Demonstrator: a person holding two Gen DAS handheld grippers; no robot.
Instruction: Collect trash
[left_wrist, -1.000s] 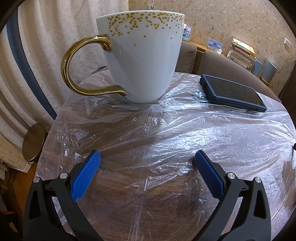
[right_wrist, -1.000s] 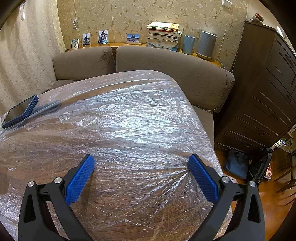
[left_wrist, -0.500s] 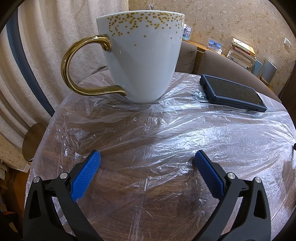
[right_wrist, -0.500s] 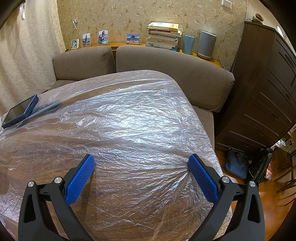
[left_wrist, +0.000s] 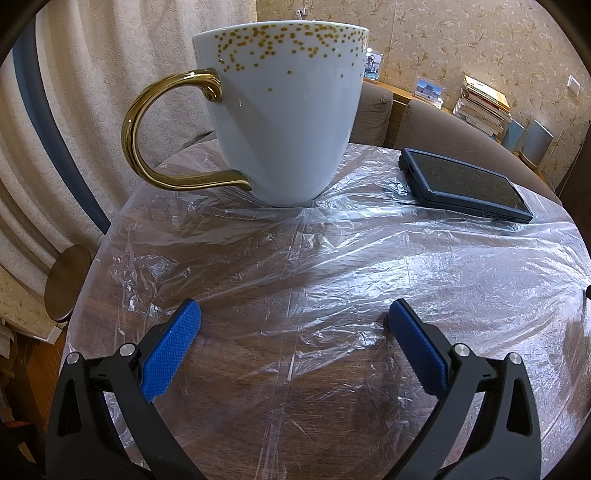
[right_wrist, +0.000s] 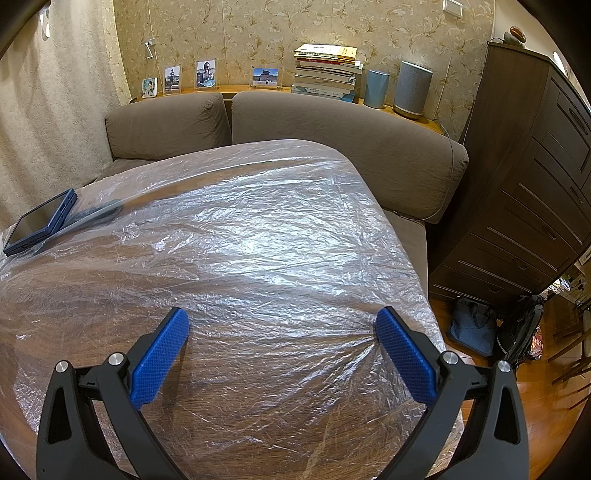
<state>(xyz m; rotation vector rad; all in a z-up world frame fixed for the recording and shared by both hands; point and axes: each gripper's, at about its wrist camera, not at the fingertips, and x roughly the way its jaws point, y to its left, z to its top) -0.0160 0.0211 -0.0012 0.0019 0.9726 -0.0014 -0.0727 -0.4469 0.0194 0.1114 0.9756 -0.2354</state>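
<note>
No readable brand or label anywhere; book spines (right_wrist: 327, 70) on the ledge behind the sofa (right_wrist: 332, 125) too small to read, photo frames (right_wrist: 205, 75) likewise.

Left tool (left_wrist: 293, 317) spread wide, blue pads (left_wrist: 171, 354) apart, gripping nothing, tips low over the plastic sheet (left_wrist: 332, 258), contact with it not clear. Right tool (right_wrist: 282, 325) spread wide too, nothing between the pads (right_wrist: 404, 360), tips low over the same sheet (right_wrist: 258, 240) near the right edge of the tabletop (right_wrist: 240, 424); touching or just above, can't tell.

Thin clear crinkled plastic sheet draped over the whole wooden tabletop (left_wrist: 295, 406), wood grain showing through, hanging a little past the edges. No loose scraps seen on top; sheet is the only trash-like thing in view.

White mug (left_wrist: 284, 110) with gold dots near the rim and gold handle pointing left, standing upright on the sheet, straight ahead of the left tool, well apart from its tips. Dark blue-cased tablet or phone (left_wrist: 465, 184), screen up and dark, lying flat on the sheet just right of the mug; same device (right_wrist: 38, 223) at far left in right wrist view, well apart from the right tool. Grey flat item under the sheet beside it (right_wrist: 96, 216), unclear what.

Round stool (left_wrist: 68, 280) on floor at left of tabletop. Dark wood dresser (right_wrist: 535, 184) at right, bags (right_wrist: 472, 325) on floor by it. Two grey-blue cylinders (right_wrist: 412, 88) on ledge beside books.
</note>
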